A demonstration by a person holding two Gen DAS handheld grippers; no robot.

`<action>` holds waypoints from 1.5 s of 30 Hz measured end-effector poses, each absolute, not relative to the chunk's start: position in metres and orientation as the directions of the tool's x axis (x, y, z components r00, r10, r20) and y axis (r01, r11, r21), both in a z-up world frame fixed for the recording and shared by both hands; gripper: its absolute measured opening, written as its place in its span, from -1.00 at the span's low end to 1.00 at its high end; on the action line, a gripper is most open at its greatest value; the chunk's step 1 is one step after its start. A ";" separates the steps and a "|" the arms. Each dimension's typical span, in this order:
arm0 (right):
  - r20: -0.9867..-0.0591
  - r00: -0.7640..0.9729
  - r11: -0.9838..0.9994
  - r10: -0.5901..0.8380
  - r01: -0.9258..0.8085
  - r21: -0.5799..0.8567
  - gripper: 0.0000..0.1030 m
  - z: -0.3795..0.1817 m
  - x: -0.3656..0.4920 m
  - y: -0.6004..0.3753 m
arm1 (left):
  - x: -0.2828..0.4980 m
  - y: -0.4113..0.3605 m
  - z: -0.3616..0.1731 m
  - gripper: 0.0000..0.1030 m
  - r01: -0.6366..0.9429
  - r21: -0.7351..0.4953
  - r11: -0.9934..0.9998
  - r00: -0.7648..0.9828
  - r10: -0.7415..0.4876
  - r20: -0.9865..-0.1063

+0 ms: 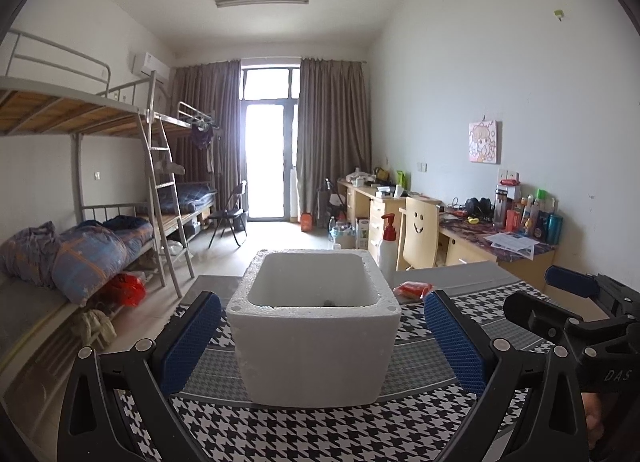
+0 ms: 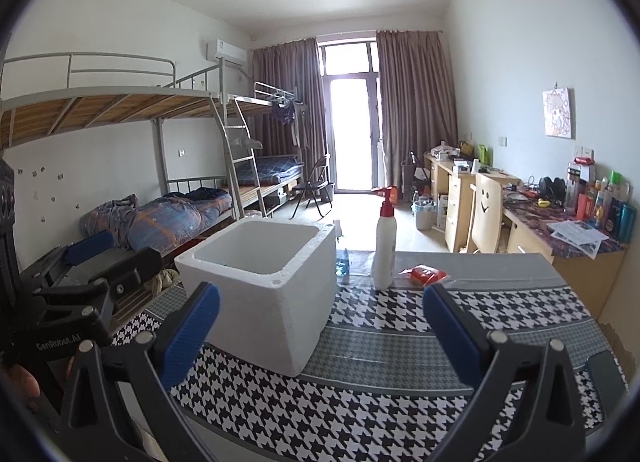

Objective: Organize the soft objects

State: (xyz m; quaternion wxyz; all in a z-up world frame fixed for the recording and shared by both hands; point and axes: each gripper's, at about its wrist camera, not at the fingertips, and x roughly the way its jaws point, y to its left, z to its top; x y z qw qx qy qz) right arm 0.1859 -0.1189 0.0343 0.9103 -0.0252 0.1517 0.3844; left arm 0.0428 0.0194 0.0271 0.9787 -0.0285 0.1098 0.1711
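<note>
A white foam box (image 1: 316,350) stands on the houndstooth tablecloth (image 1: 312,434), straight ahead of my left gripper (image 1: 320,342), whose open jaws frame it without touching. A small dark thing lies inside at the bottom (image 1: 329,302). In the right wrist view the box (image 2: 264,298) is ahead and left of my right gripper (image 2: 320,330), which is open and empty. A red soft packet (image 2: 426,274) lies on the table beyond the box to the right; it also shows in the left wrist view (image 1: 412,288).
A white pump bottle with red top (image 2: 384,246) stands behind the box, a blue-liquid bottle (image 2: 342,258) beside it. My right gripper body (image 1: 580,326) is at the left view's right edge. Bunk beds left, desks and a chair (image 2: 486,217) right.
</note>
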 end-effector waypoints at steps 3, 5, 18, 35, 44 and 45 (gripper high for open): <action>-0.287 0.662 0.706 0.693 -0.704 0.081 0.99 0.034 0.184 -0.122 | 0.041 0.018 0.026 0.98 -0.351 -0.017 0.936 0.916 0.339 -0.215; -0.280 0.668 0.710 0.690 -0.700 0.077 0.99 0.033 0.183 -0.124 | 0.040 0.017 0.024 0.98 -0.350 -0.013 0.937 0.917 0.339 -0.209; -0.235 0.695 0.723 0.679 -0.689 0.053 0.99 0.024 0.170 -0.132 | 0.034 0.010 0.012 0.98 -0.380 0.001 0.925 0.911 0.374 -0.175; -0.213 0.701 0.726 0.681 -0.684 0.069 0.99 0.010 0.163 -0.142 | 0.032 0.006 -0.001 0.98 -0.367 -0.011 0.930 0.915 0.359 -0.185; -0.211 0.703 0.727 0.679 -0.683 0.062 0.99 0.002 0.161 -0.145 | 0.032 0.008 -0.007 0.98 -0.370 -0.016 0.929 0.911 0.359 -0.202; -0.211 0.704 0.728 0.678 -0.683 0.061 0.99 0.000 0.161 -0.145 | 0.032 0.007 -0.008 0.98 -0.370 -0.016 0.929 0.911 0.360 -0.203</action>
